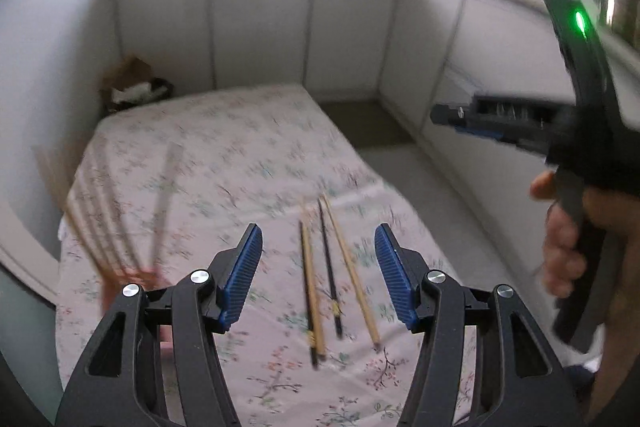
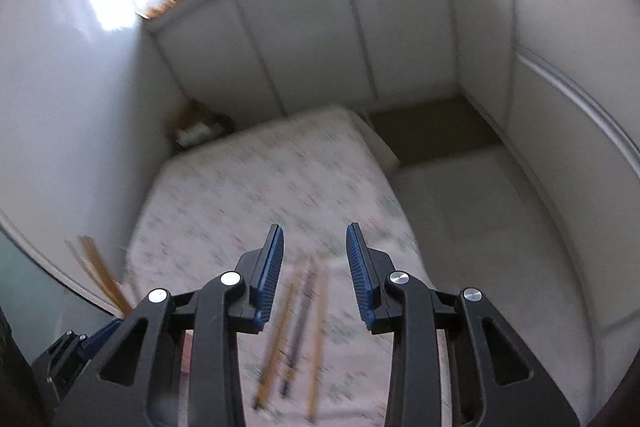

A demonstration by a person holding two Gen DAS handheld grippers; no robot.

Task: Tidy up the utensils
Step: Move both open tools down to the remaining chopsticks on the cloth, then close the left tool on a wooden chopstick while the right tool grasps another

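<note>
Several loose chopsticks [image 1: 328, 279], some light wood and some dark, lie side by side on the floral cloth [image 1: 240, 155] of the table. My left gripper [image 1: 319, 247] is open and empty, hovering above them. A bundle of wooden chopsticks [image 1: 120, 227] stands fanned out at the table's left edge, blurred. My right gripper [image 2: 315, 247] is open and empty, above the same loose chopsticks [image 2: 296, 327]. It also shows at the right of the left wrist view [image 1: 452, 115], held by a hand.
White cabinet panels [image 1: 260, 23] wall in the table at the back and right. A brown box [image 1: 132, 83] sits in the far left corner. A grey floor strip [image 2: 480, 227] runs along the table's right side.
</note>
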